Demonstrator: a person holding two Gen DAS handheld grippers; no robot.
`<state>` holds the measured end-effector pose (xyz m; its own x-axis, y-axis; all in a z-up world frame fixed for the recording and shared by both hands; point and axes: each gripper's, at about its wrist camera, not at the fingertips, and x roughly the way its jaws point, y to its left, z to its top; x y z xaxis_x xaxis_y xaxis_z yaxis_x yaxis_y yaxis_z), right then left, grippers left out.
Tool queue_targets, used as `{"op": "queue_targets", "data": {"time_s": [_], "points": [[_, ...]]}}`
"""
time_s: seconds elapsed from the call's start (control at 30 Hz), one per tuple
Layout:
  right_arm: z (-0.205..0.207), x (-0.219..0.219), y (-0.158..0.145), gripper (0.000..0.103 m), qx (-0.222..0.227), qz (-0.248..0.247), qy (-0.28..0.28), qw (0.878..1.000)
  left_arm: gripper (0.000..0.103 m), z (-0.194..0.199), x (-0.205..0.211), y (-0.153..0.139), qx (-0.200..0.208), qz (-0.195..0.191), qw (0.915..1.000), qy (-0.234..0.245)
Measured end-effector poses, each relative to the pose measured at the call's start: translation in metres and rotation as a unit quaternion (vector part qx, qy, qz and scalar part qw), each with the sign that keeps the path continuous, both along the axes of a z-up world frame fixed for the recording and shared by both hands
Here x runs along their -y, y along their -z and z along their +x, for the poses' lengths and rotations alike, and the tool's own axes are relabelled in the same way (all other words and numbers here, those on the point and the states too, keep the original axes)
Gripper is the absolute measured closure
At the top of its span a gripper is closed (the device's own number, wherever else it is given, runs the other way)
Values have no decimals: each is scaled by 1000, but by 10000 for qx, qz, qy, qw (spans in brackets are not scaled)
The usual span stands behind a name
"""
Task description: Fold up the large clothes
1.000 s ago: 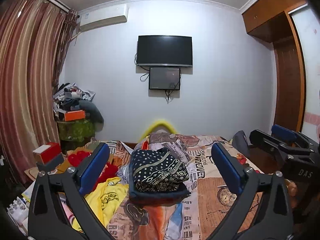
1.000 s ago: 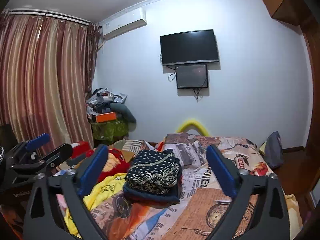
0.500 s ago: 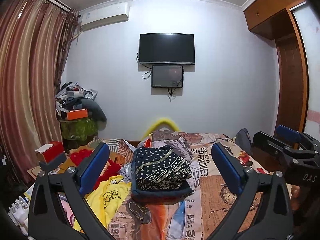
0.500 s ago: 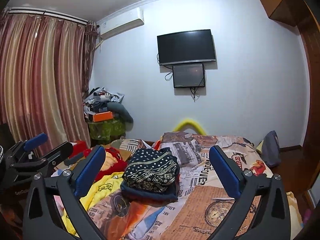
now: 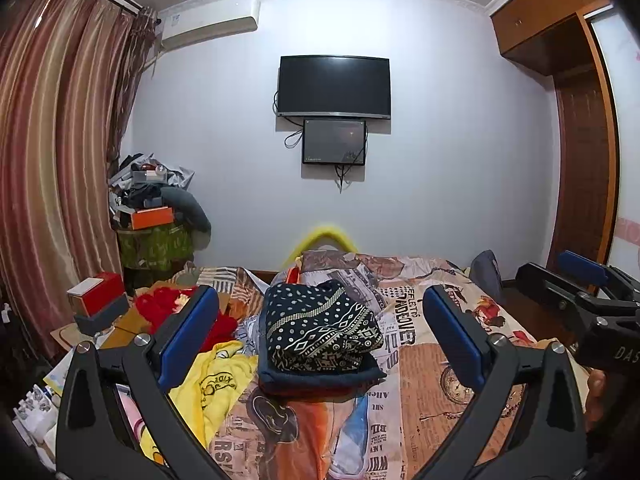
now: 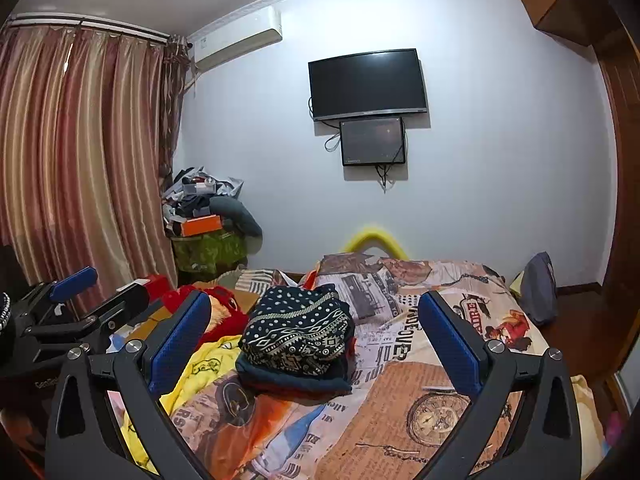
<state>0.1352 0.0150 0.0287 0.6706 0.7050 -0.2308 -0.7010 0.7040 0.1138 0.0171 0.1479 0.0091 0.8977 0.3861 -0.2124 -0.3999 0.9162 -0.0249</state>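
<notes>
A folded stack of clothes, a dark patterned garment (image 5: pixel 320 328) (image 6: pixel 298 330) on top of navy and red layers, lies mid-bed on the newspaper-print cover (image 5: pixel 432 372) (image 6: pixel 404 404). A crumpled yellow garment (image 5: pixel 218 380) (image 6: pixel 200 368) and a red one (image 5: pixel 168 308) (image 6: pixel 218 304) lie to its left. My left gripper (image 5: pixel 320 332) is open and empty, held above the bed short of the stack. My right gripper (image 6: pixel 316 332) is open and empty too, level with it; it shows at the right edge of the left wrist view (image 5: pixel 580 296).
A red-and-white box (image 5: pixel 96 292) sits at the bed's left side. A cluttered pile (image 5: pixel 156 208) (image 6: pixel 208 208) stands in the far left corner by the curtains (image 6: pixel 80 160). A TV (image 5: pixel 334 86) hangs on the far wall; a wardrobe (image 5: pixel 584 128) is right. A grey bag (image 6: pixel 538 294) leans by the bed's right.
Both grippers have risen slightly and tilted up, so the stack sits a little lower in view. Both stayed open; nothing on the bed moved.
</notes>
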Motion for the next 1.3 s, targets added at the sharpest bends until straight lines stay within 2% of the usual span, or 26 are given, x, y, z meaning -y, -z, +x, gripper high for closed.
{"op": "queue_targets", "data": {"time_s": [0.9, 1.3], "points": [[6, 0, 3, 0, -140, -71, -25, 9999, 1, 6, -10, 9, -141, -97, 9999, 4], [6, -1, 5, 0, -151, -89, -32, 9998, 1, 3, -7, 9, -76, -91, 9998, 144]]}}
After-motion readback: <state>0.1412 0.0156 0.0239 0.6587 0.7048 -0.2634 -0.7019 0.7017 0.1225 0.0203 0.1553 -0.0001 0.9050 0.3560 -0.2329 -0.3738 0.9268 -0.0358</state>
